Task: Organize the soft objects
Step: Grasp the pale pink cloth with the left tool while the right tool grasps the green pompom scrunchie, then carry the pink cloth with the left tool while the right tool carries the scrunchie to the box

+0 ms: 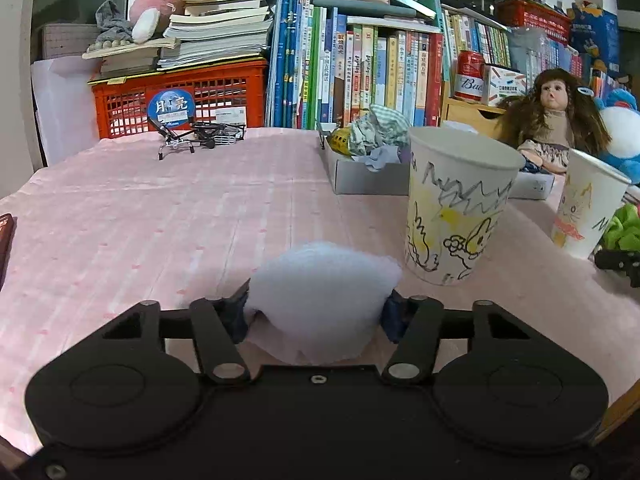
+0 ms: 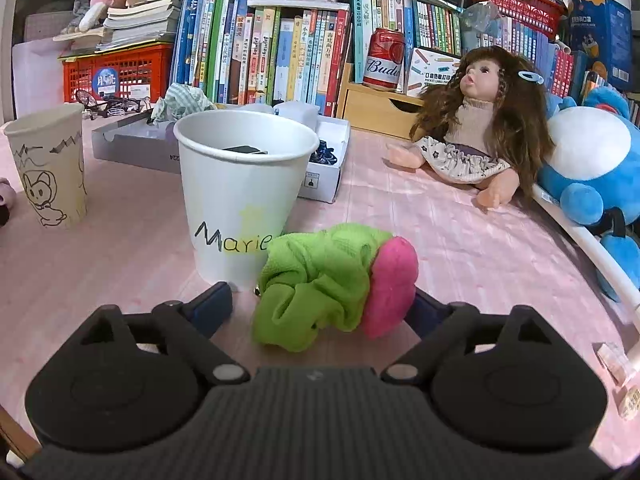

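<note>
L gripper (image 1: 318,308) clenched on white fluffy cotton wad (image 1: 320,296); R gripper (image 2: 322,304) released around green fabric scrunchie (image 2: 316,284) w/ pink foam ball (image 2: 392,284). Risk: wad compresses, slips out.

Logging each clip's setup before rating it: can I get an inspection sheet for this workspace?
Surface: pink cloth covers the table.
Job's things: white fluff between the left gripper's fingers; green scrunchie and pink pad between the right gripper's fingers; two paper cups, doodled cup and Marie cup.
Clutter: grey box of rags, doll, blue plush.
Grippers: left gripper shut on the fluff; right gripper open.
Cables: nothing seen.
Surroundings: books, red crate, beer can.
</note>
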Demonstrator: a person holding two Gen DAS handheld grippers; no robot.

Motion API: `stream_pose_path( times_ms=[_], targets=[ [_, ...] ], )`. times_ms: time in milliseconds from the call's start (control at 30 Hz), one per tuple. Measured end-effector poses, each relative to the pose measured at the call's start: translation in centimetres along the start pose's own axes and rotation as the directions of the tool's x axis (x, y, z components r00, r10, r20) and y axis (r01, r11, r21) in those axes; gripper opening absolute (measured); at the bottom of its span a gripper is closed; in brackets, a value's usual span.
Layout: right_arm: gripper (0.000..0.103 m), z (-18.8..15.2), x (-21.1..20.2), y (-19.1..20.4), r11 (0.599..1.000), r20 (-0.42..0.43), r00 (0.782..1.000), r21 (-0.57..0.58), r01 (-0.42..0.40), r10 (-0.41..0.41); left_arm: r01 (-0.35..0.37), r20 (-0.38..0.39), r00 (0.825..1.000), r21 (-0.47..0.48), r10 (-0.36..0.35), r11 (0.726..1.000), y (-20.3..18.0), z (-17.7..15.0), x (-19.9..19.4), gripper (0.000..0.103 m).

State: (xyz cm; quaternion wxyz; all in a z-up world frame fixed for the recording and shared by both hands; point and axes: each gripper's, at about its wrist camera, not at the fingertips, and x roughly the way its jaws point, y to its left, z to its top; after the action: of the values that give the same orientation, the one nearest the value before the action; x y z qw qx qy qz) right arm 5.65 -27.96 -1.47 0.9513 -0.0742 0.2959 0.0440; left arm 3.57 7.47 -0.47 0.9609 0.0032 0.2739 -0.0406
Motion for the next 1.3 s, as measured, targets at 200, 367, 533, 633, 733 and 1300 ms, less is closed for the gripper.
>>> stream_pose_path(
  times_ms=[200, 367, 533, 633, 733, 1300],
  targets=[
    [0.072, -0.2, -0.6, -0.2, 1.000, -0.002, 1.000, -0.003, 0.017, -0.017, 0.000, 0.003, 1.000, -0.011, 0.000, 1.000, 0.2, 0.5, -0.3, 0.048],
    [0.058, -0.4, -1.4, -0.9, 0.999, -0.007, 1.000, 0.033, 0.007, -0.007, 0.016, 0.017, 1.000, -0.019, -0.016, 1.000, 0.0, 1.0, -0.7, 0.047],
    [0.047, -0.2, -2.2, -1.6, 0.997, 0.004, 1.000, 0.076, 0.006, -0.007, 0.015, 0.033, 0.999, -0.003, -0.014, 1.000, -0.7, 1.8, -1.4, 0.046],
    [0.041, 0.3, -2.8, -1.9, 0.996, 0.021, 1.000, 0.085, 0.011, -0.013, 0.015, 0.045, 0.999, 0.005, -0.015, 1.000, -1.0, 2.6, -1.8, 0.045],
    [0.040, 0.7, -3.3, -2.0, 0.997, 0.040, 0.999, 0.081, 0.017, -0.021, 0.012, 0.062, 0.998, 0.014, -0.013, 1.000, -1.2, 3.5, -2.2, 0.044],
    [0.023, 3.9, -5.4, -2.2, 0.999, 0.119, 0.992, 0.026, 0.041, -0.043, 0.048, 0.118, 0.992, 0.032, -0.052, 0.998, -1.8, 8.3, -2.9, 0.043]
  ],
)
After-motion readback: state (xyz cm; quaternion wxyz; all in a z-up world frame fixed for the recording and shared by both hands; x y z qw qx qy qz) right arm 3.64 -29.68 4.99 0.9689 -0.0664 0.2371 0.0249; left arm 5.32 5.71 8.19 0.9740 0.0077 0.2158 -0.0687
